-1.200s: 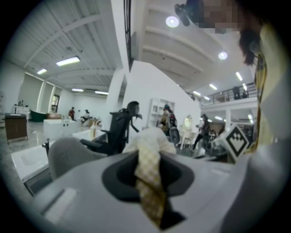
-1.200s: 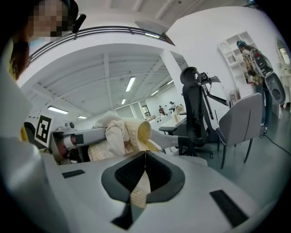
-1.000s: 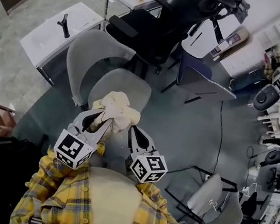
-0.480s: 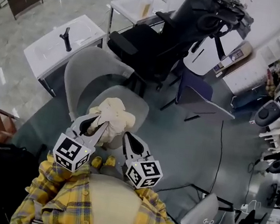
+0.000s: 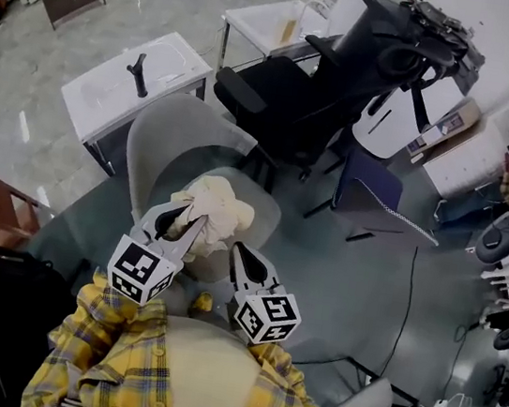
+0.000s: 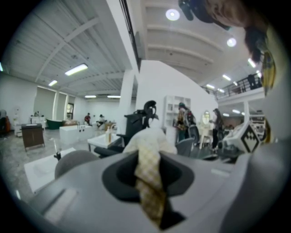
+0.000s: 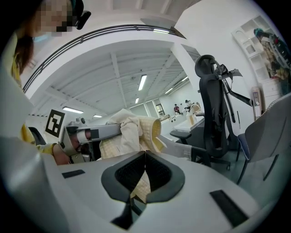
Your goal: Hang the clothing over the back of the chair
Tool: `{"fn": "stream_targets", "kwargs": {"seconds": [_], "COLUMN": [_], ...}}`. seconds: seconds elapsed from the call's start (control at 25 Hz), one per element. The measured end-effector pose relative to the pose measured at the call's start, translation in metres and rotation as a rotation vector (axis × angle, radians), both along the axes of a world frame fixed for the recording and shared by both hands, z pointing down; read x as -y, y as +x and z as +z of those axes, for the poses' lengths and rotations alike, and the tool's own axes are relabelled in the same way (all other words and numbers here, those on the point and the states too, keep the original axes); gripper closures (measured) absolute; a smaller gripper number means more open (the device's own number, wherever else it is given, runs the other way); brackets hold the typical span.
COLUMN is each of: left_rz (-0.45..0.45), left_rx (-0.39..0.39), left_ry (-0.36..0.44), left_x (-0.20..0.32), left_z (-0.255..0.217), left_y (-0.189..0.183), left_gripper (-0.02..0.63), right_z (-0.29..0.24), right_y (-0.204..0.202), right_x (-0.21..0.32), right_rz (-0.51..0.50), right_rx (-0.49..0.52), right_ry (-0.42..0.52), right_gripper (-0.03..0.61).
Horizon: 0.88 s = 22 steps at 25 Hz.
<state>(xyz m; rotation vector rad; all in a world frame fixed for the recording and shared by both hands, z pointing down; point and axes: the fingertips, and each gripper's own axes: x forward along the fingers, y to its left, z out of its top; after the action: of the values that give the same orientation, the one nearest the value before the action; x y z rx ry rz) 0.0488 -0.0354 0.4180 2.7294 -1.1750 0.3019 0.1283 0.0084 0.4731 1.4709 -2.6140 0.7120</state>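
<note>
Cream checked clothing, bunched up, above the upright grey chair

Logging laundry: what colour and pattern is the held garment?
The garment is cream-yellow with a fine check; left gripper view shows it best.

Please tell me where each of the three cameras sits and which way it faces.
Head view: on the person's head, facing steeply down at the grey chair, clothing, left gripper, right gripper, plaid sleeves.
Left gripper view: on the left gripper, looking along jaws shut on the clothing, toward the black chair.
Right gripper view: on the right gripper, jaws shut on the clothing, facing the left gripper.
Both gripper views show the clothing and black chair.
</note>
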Motion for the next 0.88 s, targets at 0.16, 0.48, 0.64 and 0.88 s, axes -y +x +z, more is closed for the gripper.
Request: {"fn": "stream_targets", "kwargs": {"seconds": [0.16, 0.48, 0.64, 0.88], "left_rz": [0.001, 0.024, 0.030, 0.037], "left_rx": [0.014, 0.013, 0.006, -0.018], "left_ry": [0.018, 0.046, 0.058, 0.069], "left_x": [0.022, 0.077, 0.106, 0.149], "left_z": [-0.003, -0.011, -0.019, -0.024], "left_y": [-0.004, -0.024, -0.040, -0.068], "left_gripper": [0.541, 0.541, 0.541, 0.541], "right_z": [-0.001, 0.001, -0.001, -0.004], "right_y": [-0.005, -0.028, -0.047, -0.082], "right_x": [0.014, 0.058, 0.085, 0.119], "right_rz": [-0.008, 0.007, 0.006, -0.007], "right_rx": [-0.003, -0.010, -0.009, -0.031], "right_ry": [0.003, -0.015, -0.022, -0.026], "right_gripper": [0.563, 0.563, 0.563, 0.563]}}
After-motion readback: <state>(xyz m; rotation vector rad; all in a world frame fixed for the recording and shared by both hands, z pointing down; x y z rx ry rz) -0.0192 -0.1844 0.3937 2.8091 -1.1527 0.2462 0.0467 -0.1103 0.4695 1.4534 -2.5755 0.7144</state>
